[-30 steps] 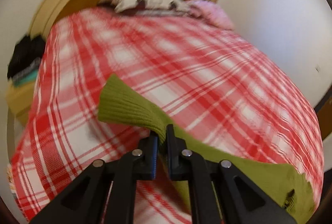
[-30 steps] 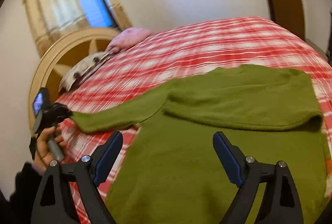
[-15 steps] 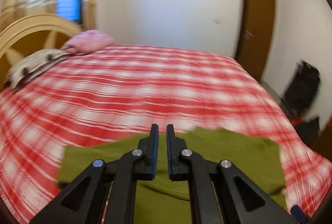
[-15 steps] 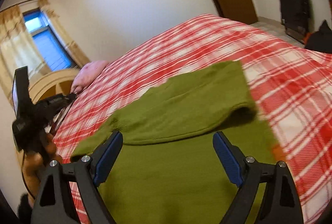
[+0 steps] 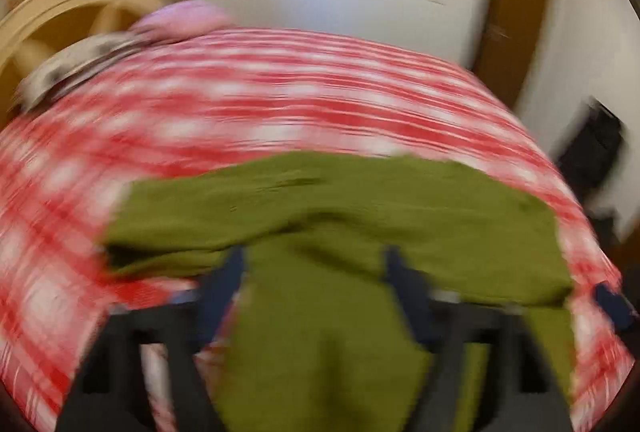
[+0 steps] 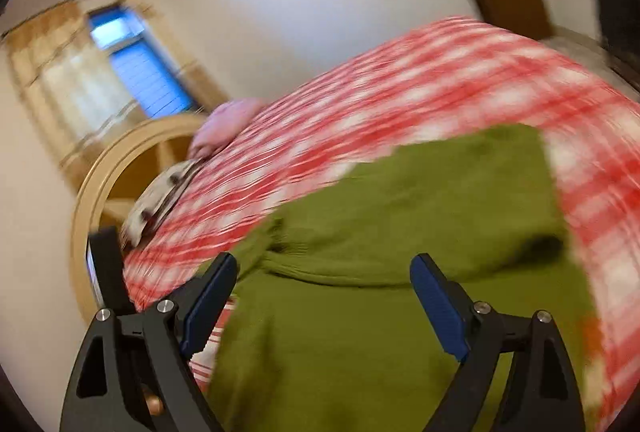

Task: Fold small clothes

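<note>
A green knit sweater (image 5: 340,216) lies on the red-and-white plaid bed (image 5: 260,99), with both sleeves folded across its body. It also shows in the right wrist view (image 6: 400,232). My left gripper (image 5: 314,272) is open and empty, its blurred fingers spread above the sweater's near part. My right gripper (image 6: 324,288) is open and empty, hovering over the sweater's near half. Both views are motion-blurred.
A wooden headboard (image 6: 120,167) and pillows (image 6: 224,123) are at the bed's far left. A brown door (image 5: 516,31) and a dark bag (image 5: 592,147) stand at the right. The bed (image 6: 440,71) drops off at its right side.
My left gripper carried the left sleeve across onto the sweater's body, then opened and let it go. My right gripper stayed open while both views swung.
</note>
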`<state>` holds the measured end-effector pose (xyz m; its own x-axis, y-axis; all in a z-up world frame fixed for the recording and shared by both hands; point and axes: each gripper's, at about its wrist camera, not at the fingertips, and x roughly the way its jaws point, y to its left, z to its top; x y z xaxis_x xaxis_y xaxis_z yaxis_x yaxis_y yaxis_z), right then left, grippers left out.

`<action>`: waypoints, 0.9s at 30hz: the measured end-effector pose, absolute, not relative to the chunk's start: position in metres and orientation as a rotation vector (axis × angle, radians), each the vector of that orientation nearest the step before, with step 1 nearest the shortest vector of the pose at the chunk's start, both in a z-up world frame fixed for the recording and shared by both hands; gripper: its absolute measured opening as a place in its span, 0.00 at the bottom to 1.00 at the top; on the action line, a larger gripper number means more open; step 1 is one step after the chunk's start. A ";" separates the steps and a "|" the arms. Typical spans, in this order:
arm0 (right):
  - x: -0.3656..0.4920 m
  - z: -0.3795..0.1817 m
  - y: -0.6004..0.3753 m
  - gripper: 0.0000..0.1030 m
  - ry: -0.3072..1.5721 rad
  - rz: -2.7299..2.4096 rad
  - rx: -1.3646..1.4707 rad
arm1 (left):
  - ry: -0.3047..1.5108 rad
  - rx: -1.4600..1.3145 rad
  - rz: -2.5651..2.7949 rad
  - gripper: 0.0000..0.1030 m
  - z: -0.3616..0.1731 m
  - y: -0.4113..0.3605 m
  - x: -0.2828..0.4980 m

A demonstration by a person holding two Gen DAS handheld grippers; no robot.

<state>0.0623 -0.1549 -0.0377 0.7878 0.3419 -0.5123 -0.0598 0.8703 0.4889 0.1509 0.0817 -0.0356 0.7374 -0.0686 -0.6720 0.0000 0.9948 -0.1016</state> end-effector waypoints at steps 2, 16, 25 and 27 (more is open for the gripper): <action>0.090 -0.040 -0.130 0.86 0.659 0.281 0.420 | 0.700 -0.127 0.107 0.82 -0.038 0.131 0.143; 0.248 -0.133 -0.002 0.58 0.929 0.279 0.178 | 0.796 -0.279 0.382 0.85 -0.109 0.246 0.152; 0.263 -0.142 0.033 0.19 0.919 0.261 -0.028 | 0.800 -0.195 0.392 0.95 -0.117 0.235 0.158; 0.258 -0.135 0.035 0.10 0.908 0.283 -0.019 | 0.791 -0.216 0.376 0.97 -0.116 0.237 0.154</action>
<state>0.2580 0.0350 -0.1353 0.5811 0.2346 -0.7793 -0.2504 0.9626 0.1030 0.1541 0.2374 -0.1159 0.6420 0.2474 -0.7257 -0.4071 0.9120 -0.0492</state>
